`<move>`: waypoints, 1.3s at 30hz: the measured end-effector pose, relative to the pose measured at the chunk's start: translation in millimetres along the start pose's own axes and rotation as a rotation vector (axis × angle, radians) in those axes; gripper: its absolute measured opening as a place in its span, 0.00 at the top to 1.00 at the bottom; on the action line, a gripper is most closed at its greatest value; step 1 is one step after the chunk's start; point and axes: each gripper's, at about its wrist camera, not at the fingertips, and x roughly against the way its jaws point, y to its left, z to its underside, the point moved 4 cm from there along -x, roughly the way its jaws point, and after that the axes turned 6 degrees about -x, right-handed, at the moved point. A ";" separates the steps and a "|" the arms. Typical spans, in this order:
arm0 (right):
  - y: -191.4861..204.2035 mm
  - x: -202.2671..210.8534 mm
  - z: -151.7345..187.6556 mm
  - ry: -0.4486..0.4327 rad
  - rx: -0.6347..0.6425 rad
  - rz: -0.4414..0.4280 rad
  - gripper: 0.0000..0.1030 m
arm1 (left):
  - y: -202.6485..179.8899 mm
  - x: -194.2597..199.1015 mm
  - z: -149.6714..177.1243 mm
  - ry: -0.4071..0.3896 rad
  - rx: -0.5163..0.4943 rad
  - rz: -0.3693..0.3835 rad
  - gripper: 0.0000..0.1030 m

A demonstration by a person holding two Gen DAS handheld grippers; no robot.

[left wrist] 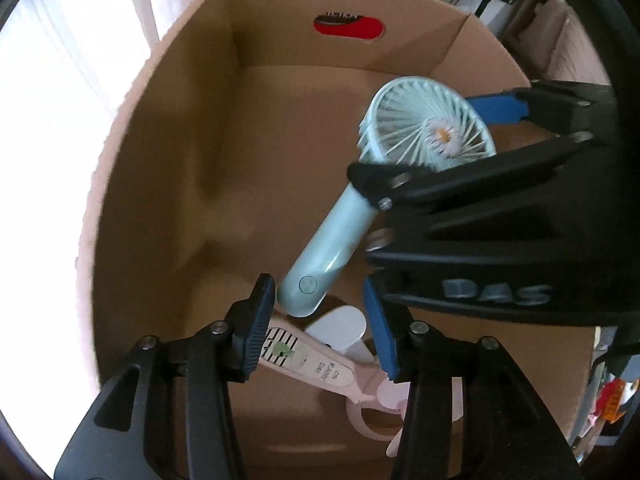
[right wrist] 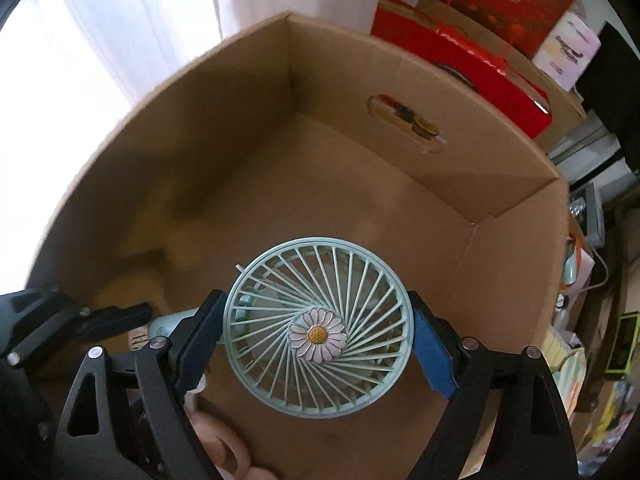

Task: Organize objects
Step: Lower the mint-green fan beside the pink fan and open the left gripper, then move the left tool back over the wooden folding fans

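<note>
A light blue handheld fan (left wrist: 424, 128) with a daisy at its centre hangs inside a large cardboard box (left wrist: 224, 128). My right gripper (right wrist: 318, 342) is shut on the fan's round head (right wrist: 318, 332); it also shows in the left wrist view (left wrist: 436, 136). The fan's handle (left wrist: 320, 252) points down toward my left gripper (left wrist: 324, 332), which is open and empty just below the handle's end. Under it, a pink and white pair of scissors (left wrist: 320, 372) and a white object (left wrist: 340, 330) lie on the box floor.
The box (right wrist: 400, 80) has a handle cutout in its far wall (left wrist: 348, 26). Red gift boxes (right wrist: 460, 56) and stacked clutter (right wrist: 592, 320) stand behind and right of the box. A bright white curtain (right wrist: 100, 40) is at the left.
</note>
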 end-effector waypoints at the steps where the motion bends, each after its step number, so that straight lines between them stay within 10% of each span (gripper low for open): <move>1: 2.2 -4.2 -1.0 0.008 -0.003 -0.005 0.15 | 2.4 1.7 0.6 -0.002 0.012 -0.006 0.55; 15: 0.8 -28.3 -6.7 0.099 -0.076 -0.060 0.11 | -3.8 17.2 11.7 0.007 -0.018 0.017 0.42; 27: -18.4 67.1 7.6 -0.058 -0.094 -0.113 0.05 | -22.5 66.5 21.8 -0.122 0.006 0.034 0.09; 39: -83.1 147.4 79.2 -0.160 -0.169 -0.111 0.05 | -74.4 101.6 22.6 -0.184 -0.079 0.074 0.00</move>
